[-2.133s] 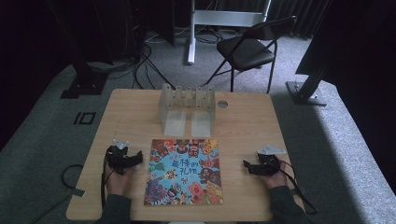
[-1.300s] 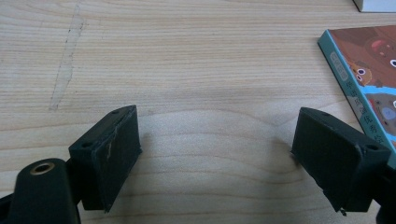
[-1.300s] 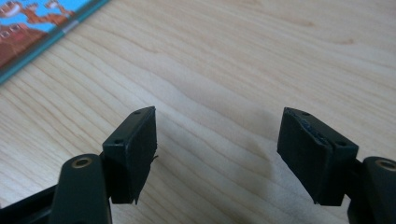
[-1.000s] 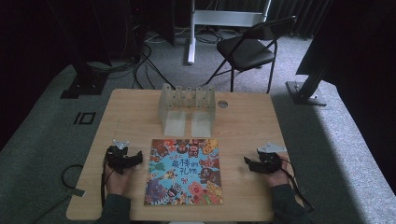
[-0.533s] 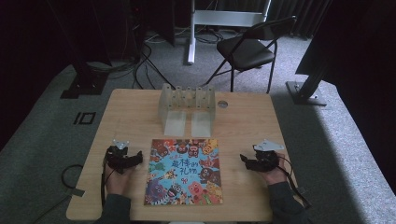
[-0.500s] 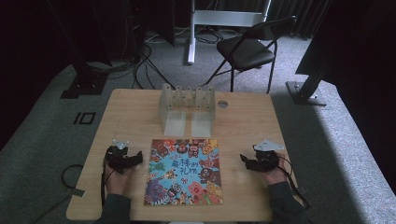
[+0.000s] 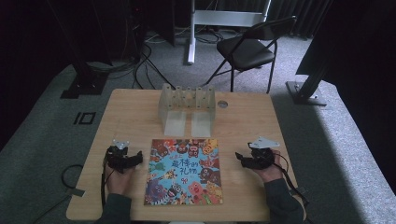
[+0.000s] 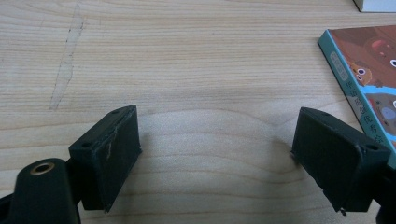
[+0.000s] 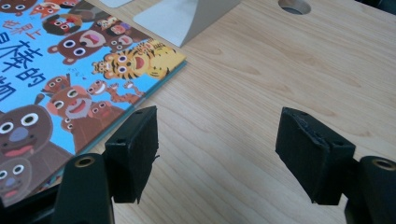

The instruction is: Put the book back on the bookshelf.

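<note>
A colourful picture book [image 7: 184,171] lies flat, cover up, in the middle of the near half of the wooden table [image 7: 130,112]. My left gripper [image 7: 137,157] rests on the table just left of the book, jaws open over bare wood [image 8: 215,135], with the book's edge [image 8: 369,70] off to the right. My right gripper [image 7: 241,159] hovers to the right of the book, also open and holding nothing [image 9: 217,126]. The book's cover [image 9: 60,70] with its cartoon animals lies beside its left jaw.
A pale slotted book rack [image 7: 187,107] stands at the table's far middle; its base plate [image 9: 187,16] reaches toward the book. A round cable hole [image 7: 222,104] sits right of it. A black folding chair [image 7: 247,46] stands beyond the table.
The right gripper has lifted a little and drifted left toward the book. The left gripper and the book have stayed put.
</note>
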### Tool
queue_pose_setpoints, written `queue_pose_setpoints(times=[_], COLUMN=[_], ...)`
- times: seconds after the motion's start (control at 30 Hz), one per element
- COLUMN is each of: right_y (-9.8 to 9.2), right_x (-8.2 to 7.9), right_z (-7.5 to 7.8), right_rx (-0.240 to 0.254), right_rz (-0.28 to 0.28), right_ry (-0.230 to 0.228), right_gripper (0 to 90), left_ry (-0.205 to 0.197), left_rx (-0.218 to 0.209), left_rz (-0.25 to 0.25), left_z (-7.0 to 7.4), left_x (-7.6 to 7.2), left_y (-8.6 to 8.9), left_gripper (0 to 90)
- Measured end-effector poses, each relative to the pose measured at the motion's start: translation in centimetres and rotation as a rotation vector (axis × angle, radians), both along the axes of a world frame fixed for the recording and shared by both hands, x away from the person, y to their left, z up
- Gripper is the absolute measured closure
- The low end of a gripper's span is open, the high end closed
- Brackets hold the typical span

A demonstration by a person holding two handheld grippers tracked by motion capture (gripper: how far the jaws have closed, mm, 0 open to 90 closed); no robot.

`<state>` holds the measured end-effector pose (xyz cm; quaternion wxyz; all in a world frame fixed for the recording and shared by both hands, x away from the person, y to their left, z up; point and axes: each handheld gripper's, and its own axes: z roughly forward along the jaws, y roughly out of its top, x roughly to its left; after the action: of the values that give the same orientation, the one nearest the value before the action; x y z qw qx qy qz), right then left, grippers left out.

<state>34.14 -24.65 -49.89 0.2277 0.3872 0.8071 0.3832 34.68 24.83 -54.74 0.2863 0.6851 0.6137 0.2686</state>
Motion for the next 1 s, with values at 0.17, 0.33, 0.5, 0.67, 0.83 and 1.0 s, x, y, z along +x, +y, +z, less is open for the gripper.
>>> queue_pose_setpoints(times=[0.17, 0.33, 0.5, 0.67, 0.83, 1.0], right_y=[0.6, 1.2, 1.4, 1.8, 2.4, 3.2], right_x=[0.3, 0.6, 0.9, 1.0, 1.3, 1.6], right_z=[0.2, 0.4, 0.4, 0.5, 0.8, 1.0], right_rx=[0.0, 0.0, 0.013, 0.012, 0.008, 0.005], right_rz=[0.014, 0.029, 0.032, 0.041, 0.059, 0.074], right_ry=[-0.001, -0.007, 0.0, -0.002, -0.007, -0.008], right_gripper=[29.3, 29.3, 29.3, 29.3, 29.3, 29.3], left_ry=[0.0, 0.0, 0.005, 0.006, 0.01, 0.021], left_rx=[0.0, 0.001, 0.002, 0.002, 0.003, 0.004], left_rz=[-0.006, -0.011, -0.014, -0.016, -0.021, -0.013], left_z=[0.0, 0.0, 0.0, 0.1, 0.1, 0.2], left_x=[0.0, -0.1, -0.1, -0.1, -0.1, -0.2], left_y=[0.0, 0.1, 0.0, 0.0, 0.0, -0.1], left_gripper=[15.2, 15.2, 15.2, 15.1, 15.1, 17.0])
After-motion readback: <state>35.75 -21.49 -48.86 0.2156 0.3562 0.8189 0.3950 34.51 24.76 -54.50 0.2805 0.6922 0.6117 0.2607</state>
